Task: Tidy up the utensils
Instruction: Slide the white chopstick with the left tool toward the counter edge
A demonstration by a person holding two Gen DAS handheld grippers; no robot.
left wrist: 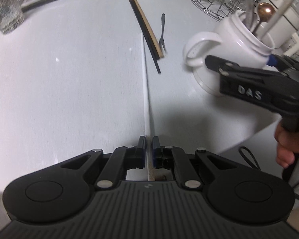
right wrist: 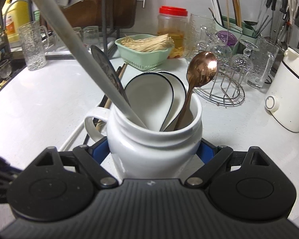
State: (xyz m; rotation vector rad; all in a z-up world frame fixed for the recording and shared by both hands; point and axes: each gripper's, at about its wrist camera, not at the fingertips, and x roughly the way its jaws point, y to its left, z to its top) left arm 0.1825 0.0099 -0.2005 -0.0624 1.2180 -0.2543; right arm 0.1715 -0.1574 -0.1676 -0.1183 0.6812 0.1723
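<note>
Steadying the white ceramic jug [right wrist: 155, 149] between its pads, the right gripper [right wrist: 154, 149] frees the left gripper [left wrist: 149, 153], clamped on a white chopstick [left wrist: 146, 99], to load it.

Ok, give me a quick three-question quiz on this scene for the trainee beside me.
1. True or false: the right claw is shut on the white mug.
2. Which utensil stands in the mug? A) a rose-gold spoon B) a whisk C) a rolling pin
3. What does the left claw hold?

Key: 1 true. 2 A. 3 a thin white chopstick, pinched between its jaws.
</note>
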